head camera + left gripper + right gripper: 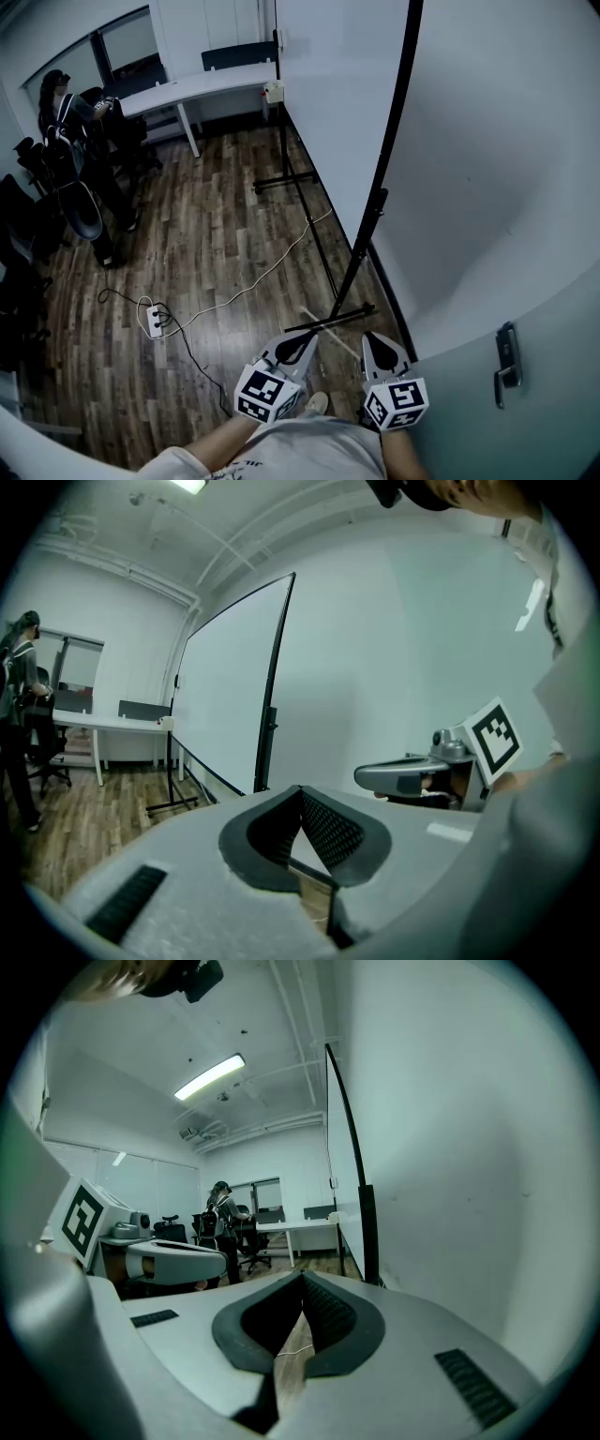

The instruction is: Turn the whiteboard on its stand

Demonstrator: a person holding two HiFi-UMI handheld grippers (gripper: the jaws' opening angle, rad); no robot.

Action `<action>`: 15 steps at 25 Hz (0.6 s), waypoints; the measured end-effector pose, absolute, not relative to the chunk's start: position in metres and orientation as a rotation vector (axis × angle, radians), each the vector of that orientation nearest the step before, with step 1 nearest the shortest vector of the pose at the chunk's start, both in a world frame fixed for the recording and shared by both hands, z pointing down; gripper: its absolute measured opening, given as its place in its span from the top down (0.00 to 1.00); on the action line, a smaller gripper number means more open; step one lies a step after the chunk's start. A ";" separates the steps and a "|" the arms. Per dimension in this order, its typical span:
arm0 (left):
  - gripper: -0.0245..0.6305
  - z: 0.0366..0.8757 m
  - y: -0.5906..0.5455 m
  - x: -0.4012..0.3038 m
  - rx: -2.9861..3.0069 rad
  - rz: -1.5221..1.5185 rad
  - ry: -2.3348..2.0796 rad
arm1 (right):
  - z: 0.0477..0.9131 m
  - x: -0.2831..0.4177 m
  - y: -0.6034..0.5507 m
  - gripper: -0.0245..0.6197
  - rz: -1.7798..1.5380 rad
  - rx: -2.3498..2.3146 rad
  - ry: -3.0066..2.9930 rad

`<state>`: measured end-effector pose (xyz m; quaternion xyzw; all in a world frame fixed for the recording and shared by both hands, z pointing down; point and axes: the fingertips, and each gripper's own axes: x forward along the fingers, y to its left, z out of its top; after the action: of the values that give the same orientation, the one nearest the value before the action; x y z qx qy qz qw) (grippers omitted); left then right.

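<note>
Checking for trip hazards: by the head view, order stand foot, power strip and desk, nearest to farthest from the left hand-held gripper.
1. Stand foot, just ahead of the left hand-held gripper.
2. Power strip, on the floor to the left.
3. Desk, at the far wall.

Left of the whiteboard [333,112] the wood floor [216,225] lies open, crossed only by a loose cable [246,289] running to a power strip [154,319]. The board's other face stands near the wall [506,141], leaving a narrow wedge. The stand's foot bar [328,319] lies low ahead; a desk [197,89], a person [67,117] and office chairs [82,211] close the far left
</note>
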<state>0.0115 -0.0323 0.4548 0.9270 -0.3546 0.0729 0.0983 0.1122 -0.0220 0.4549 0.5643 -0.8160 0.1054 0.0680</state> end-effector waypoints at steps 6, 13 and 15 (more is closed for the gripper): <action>0.95 0.453 -0.054 0.026 2.736 0.213 -1.084 | 0.454 0.128 -0.046 0.95 0.300 1.670 -2.473; 0.95 0.456 -0.072 0.029 2.721 0.220 -1.075 | 0.454 0.132 -0.064 0.95 0.312 1.686 -2.474; 0.95 0.457 -0.079 0.030 2.727 0.228 -1.058 | 0.451 0.133 -0.072 0.95 0.307 1.705 -2.466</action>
<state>0.0296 -0.0788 0.4565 0.9245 -0.3586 0.0774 0.1034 0.1331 -0.0715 0.4508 0.5645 -0.8167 0.1016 0.0639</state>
